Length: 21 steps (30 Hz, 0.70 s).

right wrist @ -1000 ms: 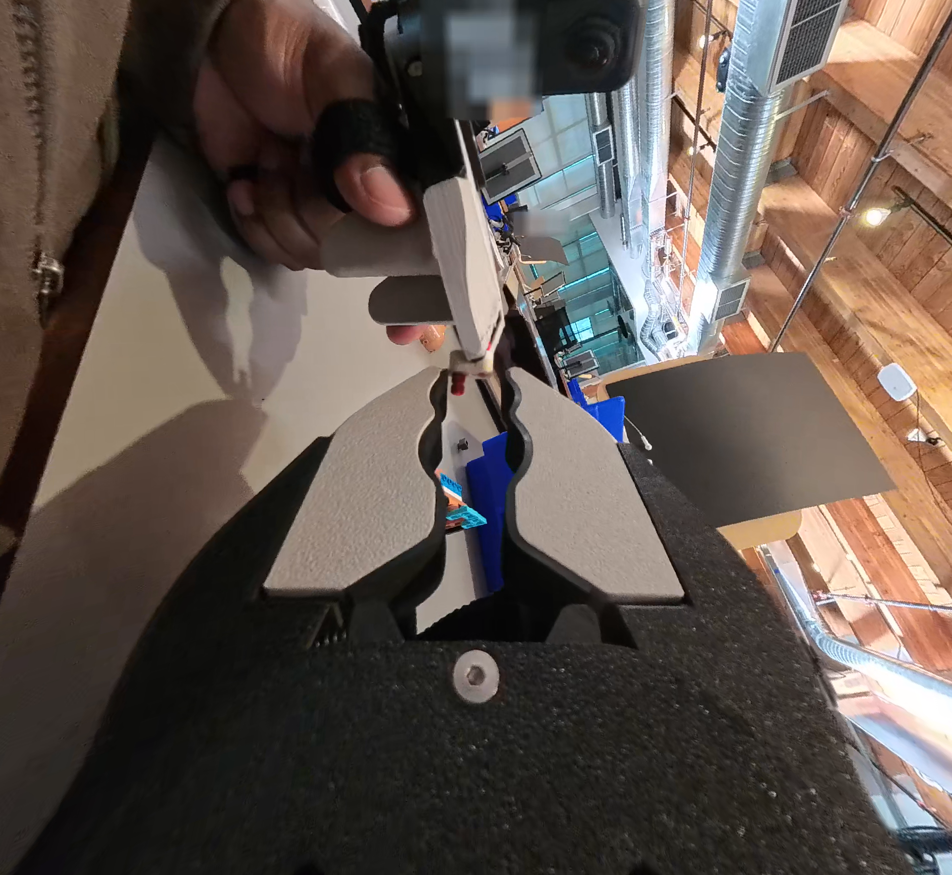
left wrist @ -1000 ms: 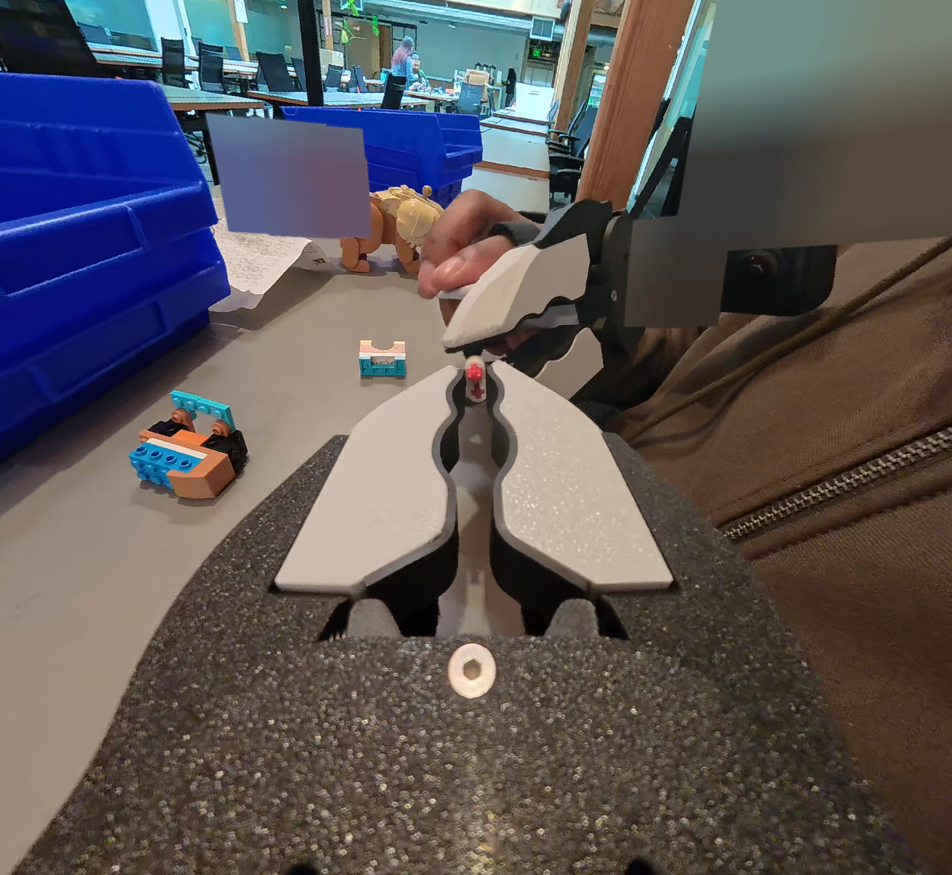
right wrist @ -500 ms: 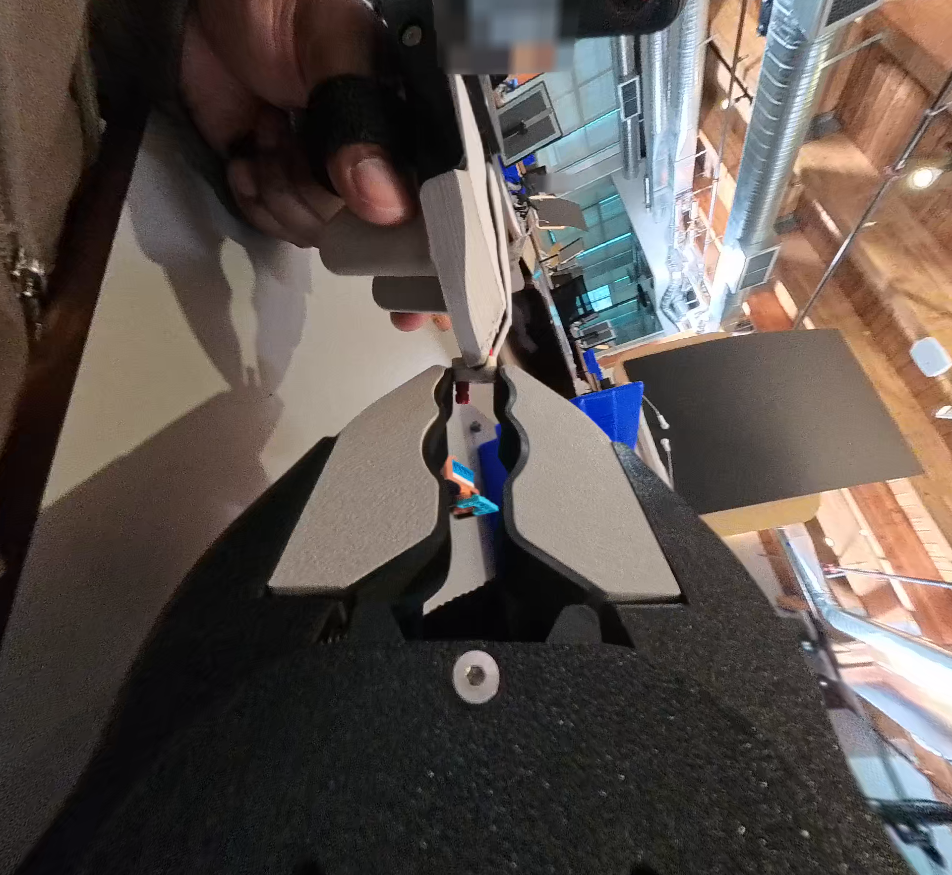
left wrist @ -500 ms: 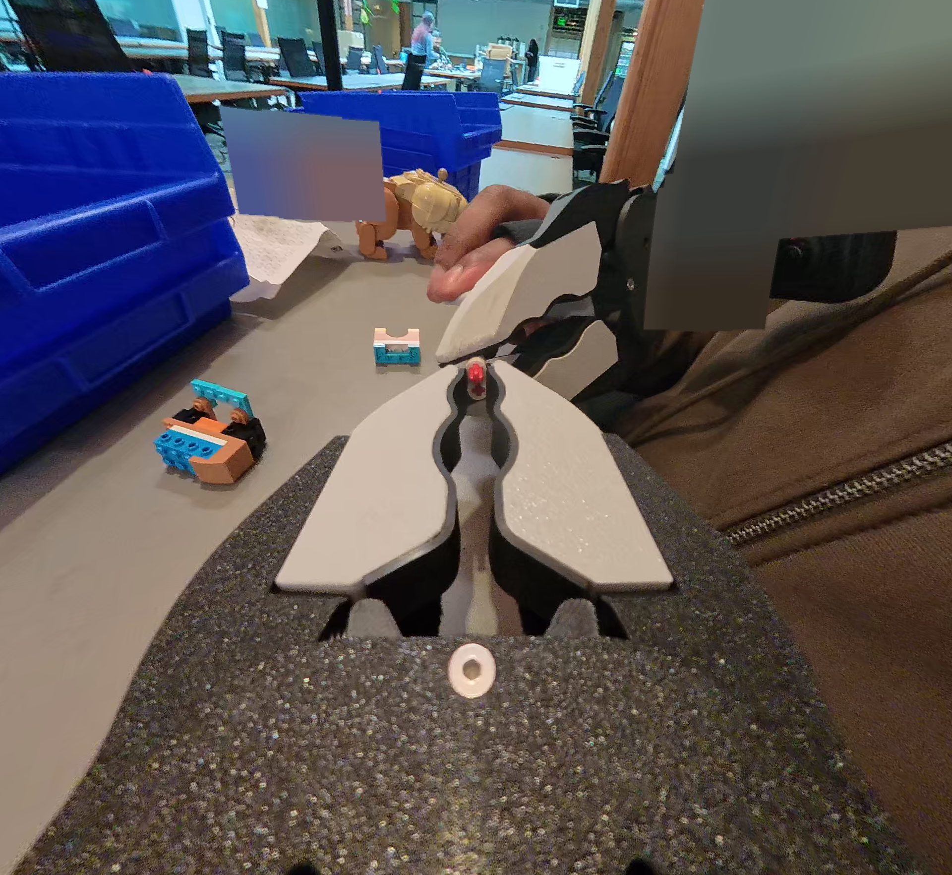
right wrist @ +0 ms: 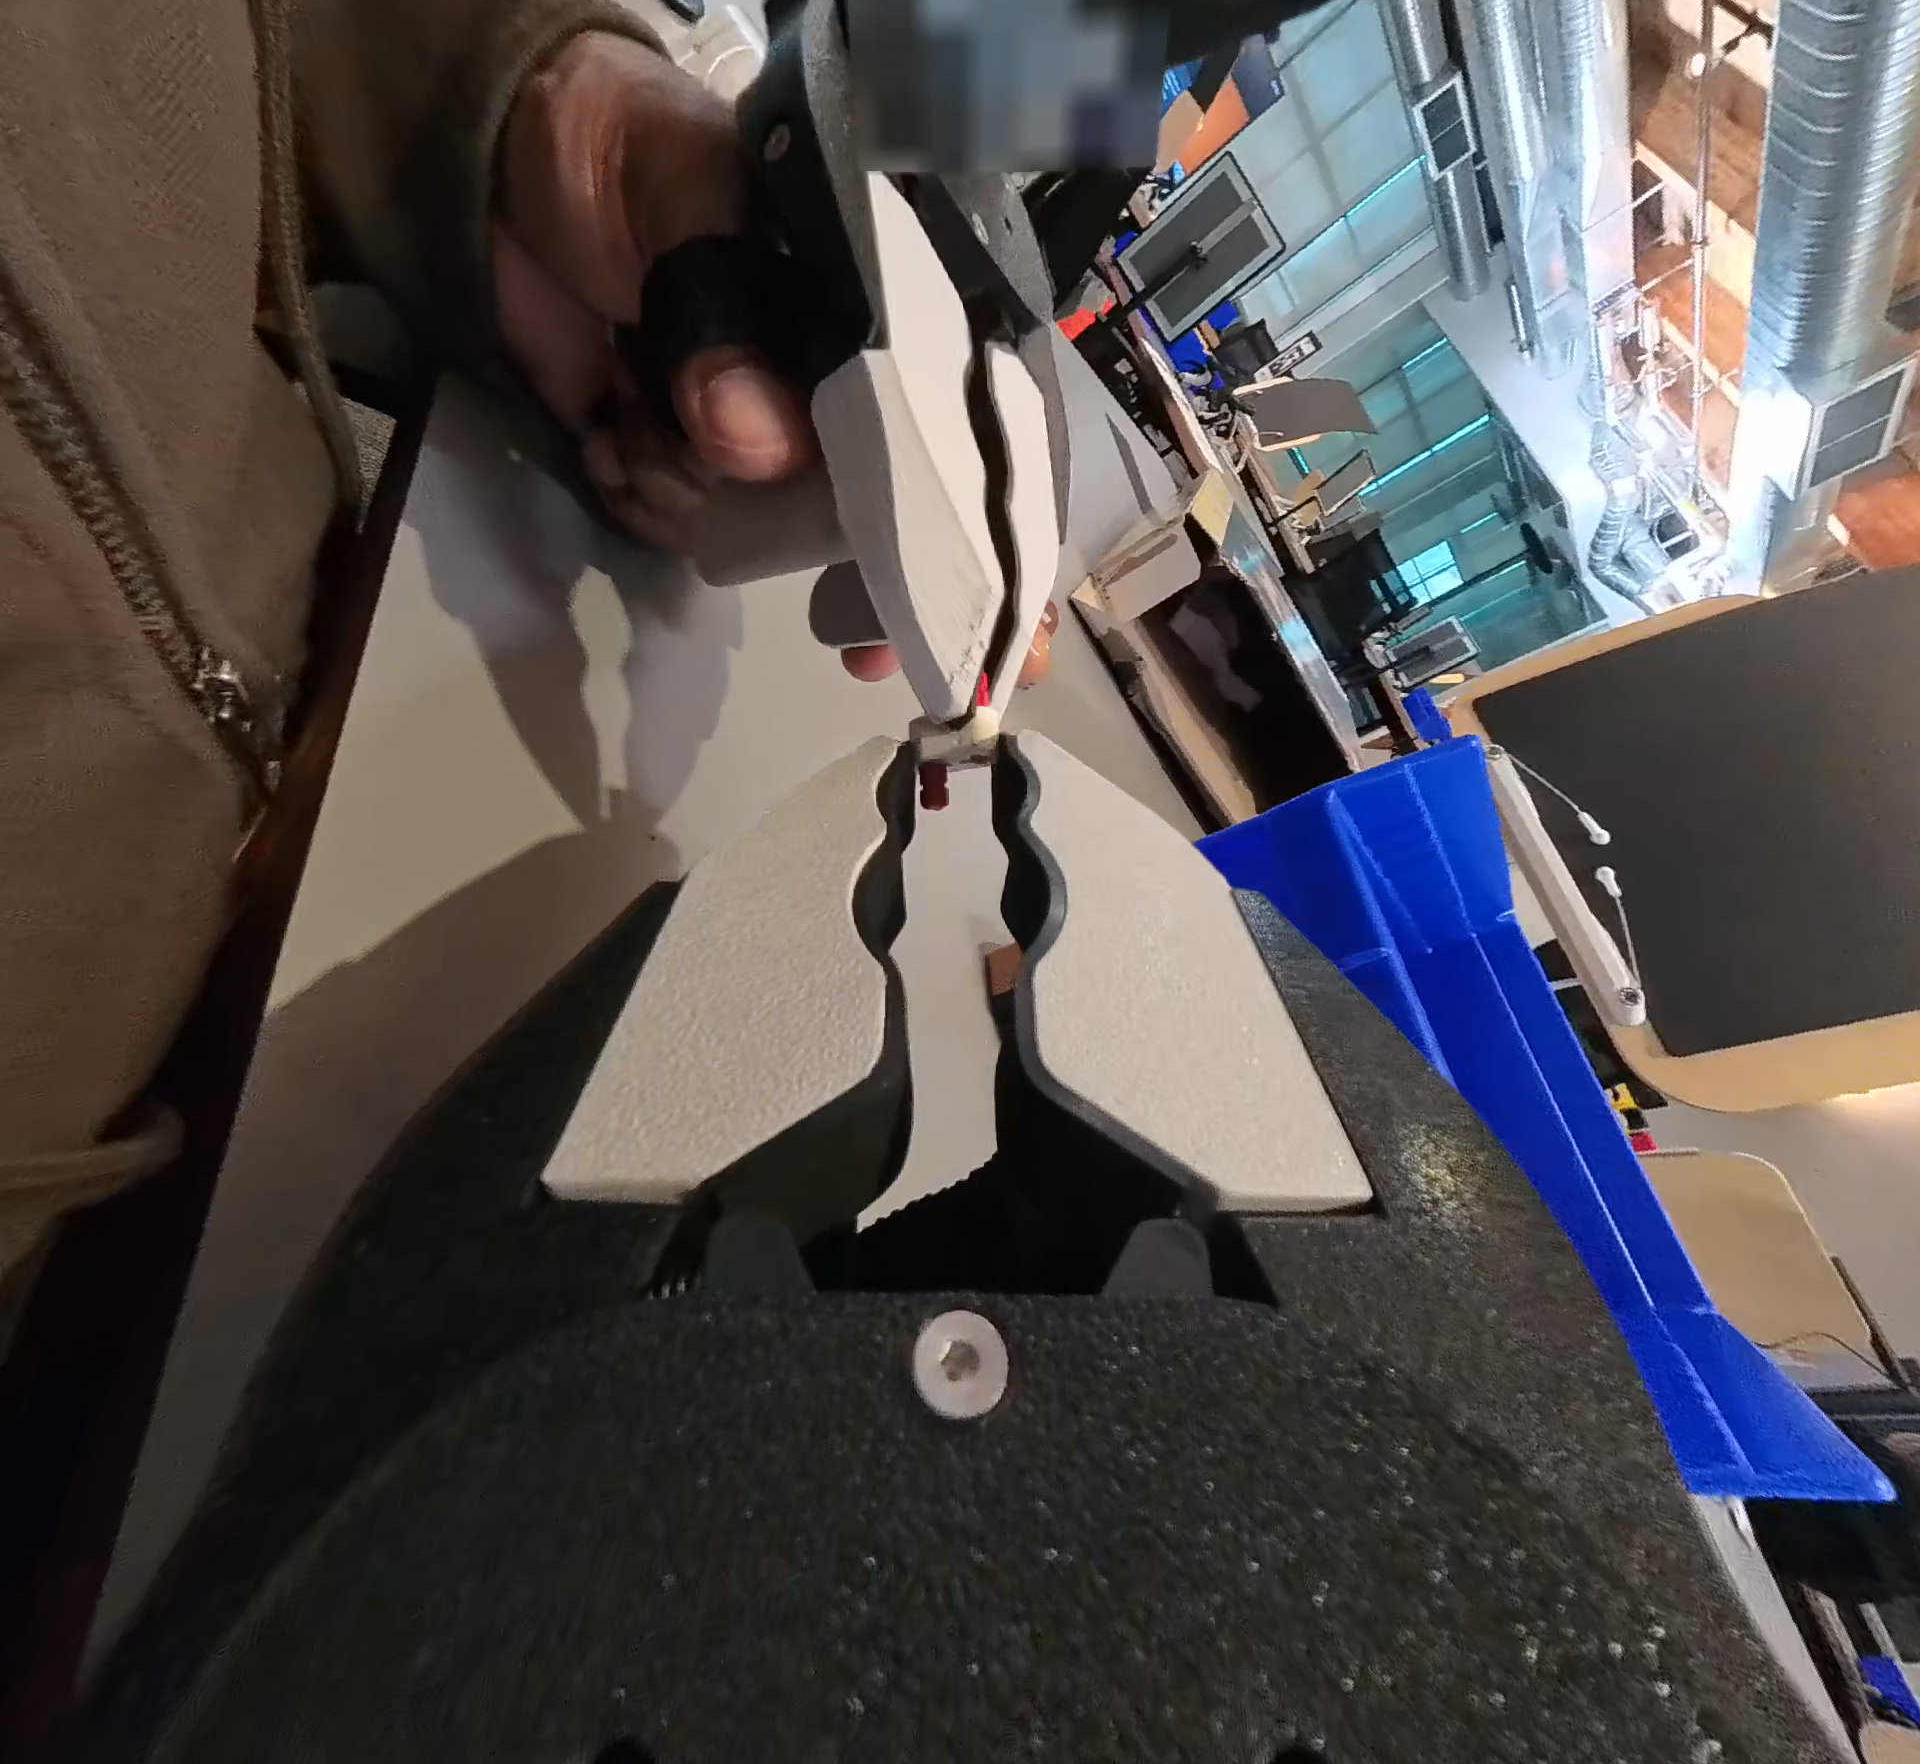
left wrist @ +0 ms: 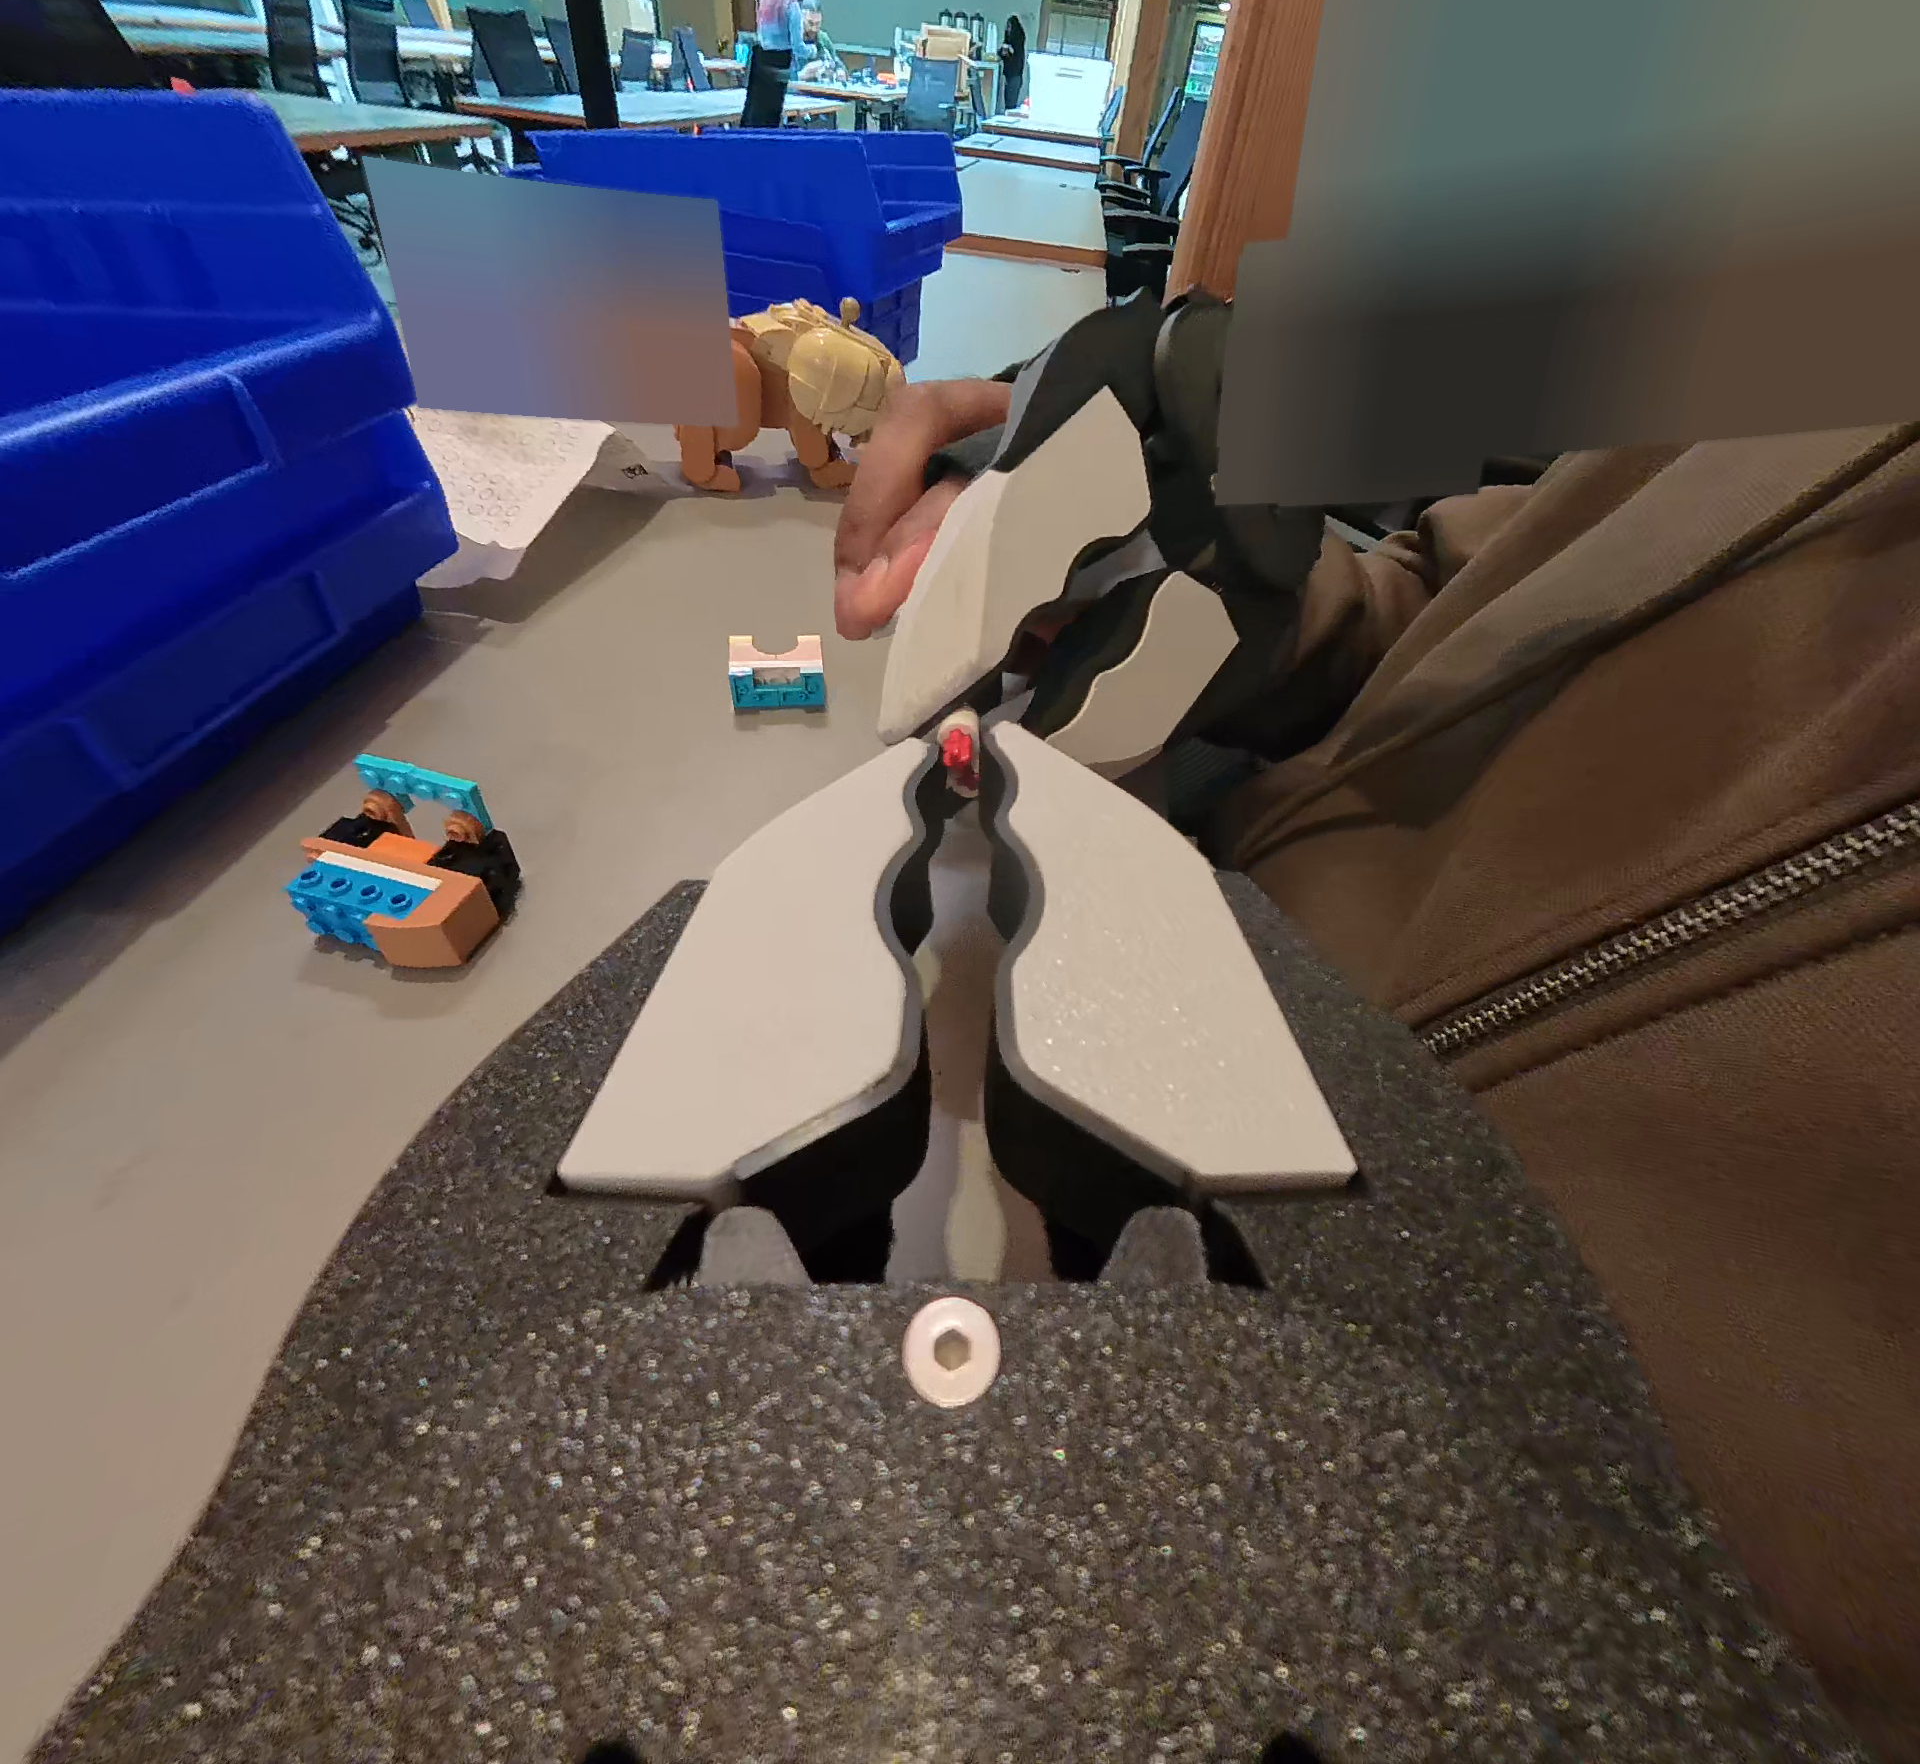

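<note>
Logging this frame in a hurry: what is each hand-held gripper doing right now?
Left hand-held gripper: shut on the small red and white piece.
Right hand-held gripper: shut on the same piece's grey end.

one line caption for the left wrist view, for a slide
Left gripper pinches a small red and white piece at its tips, meeting the right gripper above a grey table strewn with brick models.

A grey desk point(left wrist: 208, 1143) carries a large blue plastic bin point(left wrist: 177, 488) along its left side, with a printed paper sheet point(left wrist: 509, 488) beside it, a tan toy-brick animal point(left wrist: 800, 395) and more blue bins point(left wrist: 810, 218) farther back, a teal-and-white brick piece point(left wrist: 777, 673) mid-desk, and an orange, blue and black brick assembly point(left wrist: 405, 867) nearer.
</note>
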Tool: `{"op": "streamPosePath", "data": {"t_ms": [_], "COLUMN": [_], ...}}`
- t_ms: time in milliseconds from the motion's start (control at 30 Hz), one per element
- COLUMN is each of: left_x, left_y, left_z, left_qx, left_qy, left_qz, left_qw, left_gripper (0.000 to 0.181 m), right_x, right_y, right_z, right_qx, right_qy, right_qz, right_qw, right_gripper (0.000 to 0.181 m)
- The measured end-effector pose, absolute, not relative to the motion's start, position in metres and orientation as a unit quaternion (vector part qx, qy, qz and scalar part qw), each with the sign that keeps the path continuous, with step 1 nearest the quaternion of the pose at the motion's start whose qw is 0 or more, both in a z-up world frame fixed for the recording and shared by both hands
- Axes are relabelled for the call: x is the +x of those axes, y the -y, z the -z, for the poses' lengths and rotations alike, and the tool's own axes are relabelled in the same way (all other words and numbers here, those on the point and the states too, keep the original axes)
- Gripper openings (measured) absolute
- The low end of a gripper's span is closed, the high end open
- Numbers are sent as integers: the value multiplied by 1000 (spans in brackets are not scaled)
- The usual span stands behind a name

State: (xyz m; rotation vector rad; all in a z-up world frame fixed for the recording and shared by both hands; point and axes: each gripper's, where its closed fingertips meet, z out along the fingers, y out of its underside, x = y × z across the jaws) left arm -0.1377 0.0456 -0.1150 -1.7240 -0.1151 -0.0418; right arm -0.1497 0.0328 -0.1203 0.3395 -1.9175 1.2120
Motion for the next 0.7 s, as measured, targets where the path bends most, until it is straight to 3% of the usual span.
{"op": "streamPosePath", "data": {"t_ms": [333, 700], "left_x": [-136, -138], "left_y": [-43, -48], "left_z": [119, 123], "left_qx": [-757, -764], "left_qy": [73, 86], "left_qz": [117, 111], "left_qw": [638, 630], "left_gripper": [7, 7], "right_x": [-150, -154], "right_y": [-31, -31], "right_z": [125, 124], "right_qx": [157, 162], "right_qy": [757, 744], "right_qz": [-460, -445], "right_qw": [437, 471], "right_gripper": [16, 16]}}
